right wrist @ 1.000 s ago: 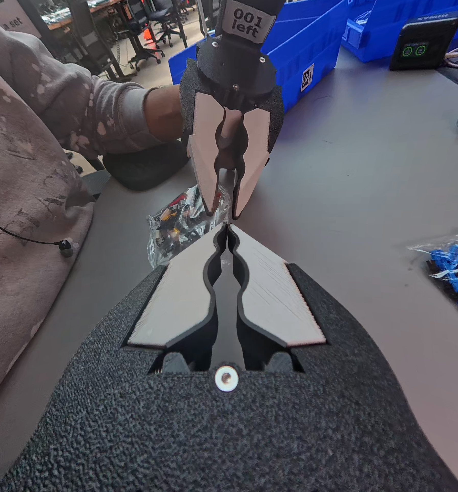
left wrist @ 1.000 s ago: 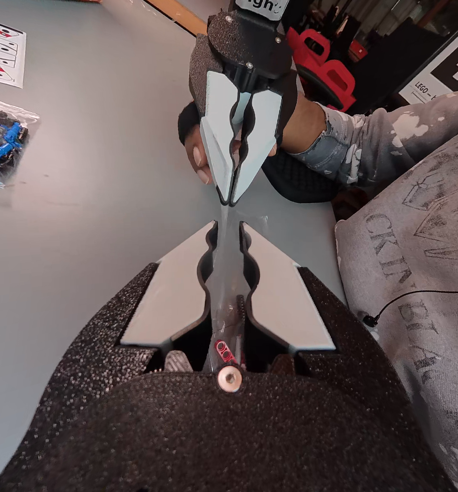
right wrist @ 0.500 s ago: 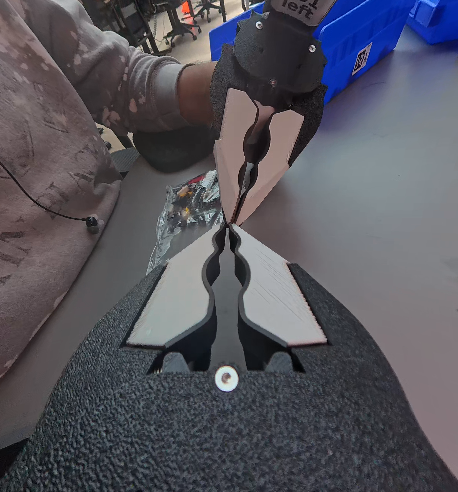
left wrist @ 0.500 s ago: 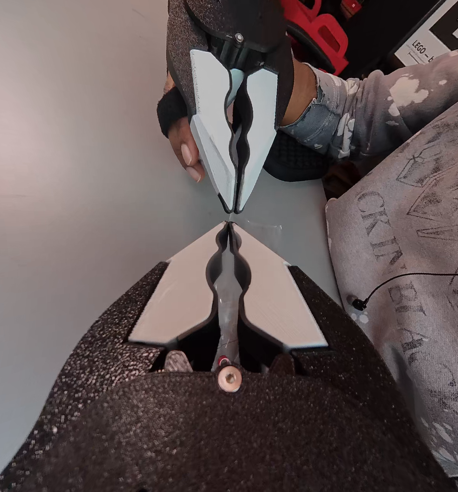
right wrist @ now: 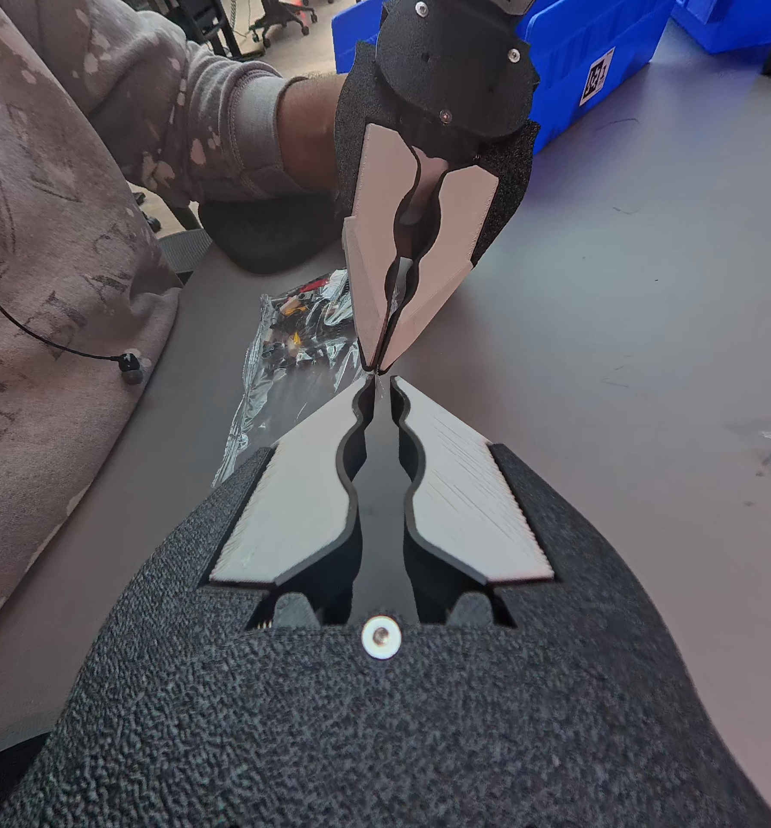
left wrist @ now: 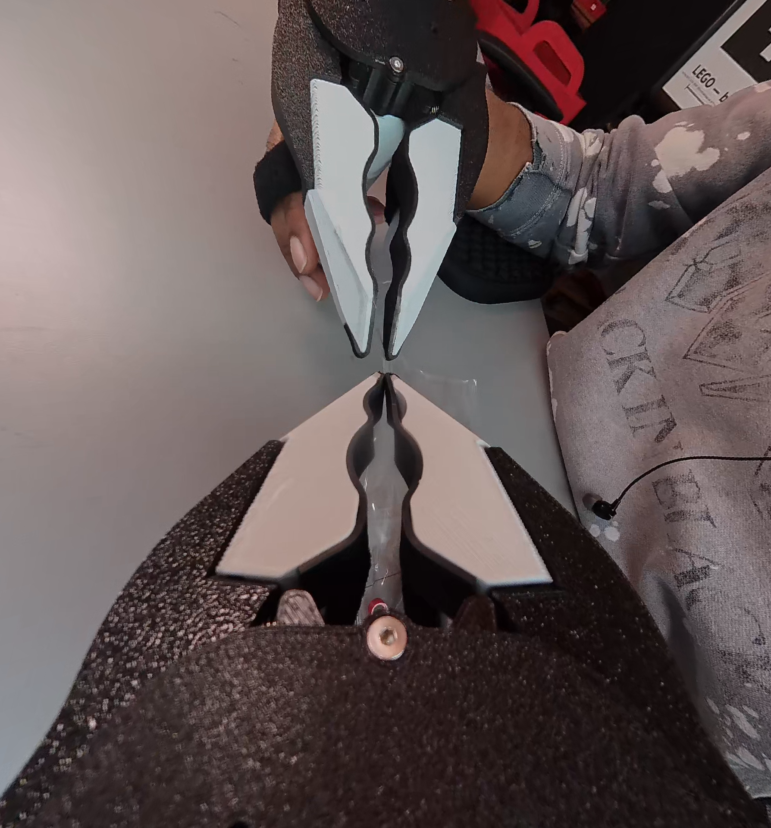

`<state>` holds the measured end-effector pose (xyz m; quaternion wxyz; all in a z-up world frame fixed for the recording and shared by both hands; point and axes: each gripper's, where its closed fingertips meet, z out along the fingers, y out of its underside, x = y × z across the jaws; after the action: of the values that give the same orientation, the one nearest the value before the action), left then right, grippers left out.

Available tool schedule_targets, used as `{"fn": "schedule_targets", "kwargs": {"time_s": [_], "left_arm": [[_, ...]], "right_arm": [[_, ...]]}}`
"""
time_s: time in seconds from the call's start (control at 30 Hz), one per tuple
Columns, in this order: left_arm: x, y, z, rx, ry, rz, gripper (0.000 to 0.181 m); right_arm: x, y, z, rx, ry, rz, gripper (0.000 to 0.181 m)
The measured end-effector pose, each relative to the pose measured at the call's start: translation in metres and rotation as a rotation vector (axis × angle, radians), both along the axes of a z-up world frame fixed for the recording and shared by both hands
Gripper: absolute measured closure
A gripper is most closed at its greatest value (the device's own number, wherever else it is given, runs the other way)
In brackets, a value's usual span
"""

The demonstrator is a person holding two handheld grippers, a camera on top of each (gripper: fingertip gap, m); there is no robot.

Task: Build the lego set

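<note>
Grey tabletop [right wrist: 643, 313] carries everything, with blue bins [right wrist: 598, 58] cut off at its far edge. Above it the two grippers meet tip to tip. The left gripper [left wrist: 384, 377] has its tips pinched together on the clear plastic bag of lego pieces [right wrist: 303, 331], which hangs down to the table; the right gripper [right wrist: 380, 380] stands slightly parted, a thin edge of film between its tips, the grip unclear. Most pieces are indistinct.
</note>
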<state>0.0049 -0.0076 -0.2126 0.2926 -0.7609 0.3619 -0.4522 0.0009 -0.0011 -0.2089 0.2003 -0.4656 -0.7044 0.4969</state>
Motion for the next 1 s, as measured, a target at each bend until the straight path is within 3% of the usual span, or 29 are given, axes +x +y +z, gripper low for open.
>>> {"fn": "schedule_targets", "kwargs": {"time_s": [0.67, 0.87, 1.0], "left_arm": [[-0.002, 0.009, 0.004, 0.007, -0.027, 0.050, 0.181], [-0.005, 0.012, -0.004, -0.158, -0.058, 0.090, 0.181], [-0.018, 0.022, -0.027, -0.188, 0.051, 0.155, 0.181]], "right_arm": [[-0.003, 0.000, -0.001, 0.042, 0.033, 0.003, 0.181], [-0.005, 0.004, -0.006, 0.253, 0.126, -0.023, 0.181], [0.001, 0.004, -0.010, 0.437, 0.210, -0.016, 0.181]]}}
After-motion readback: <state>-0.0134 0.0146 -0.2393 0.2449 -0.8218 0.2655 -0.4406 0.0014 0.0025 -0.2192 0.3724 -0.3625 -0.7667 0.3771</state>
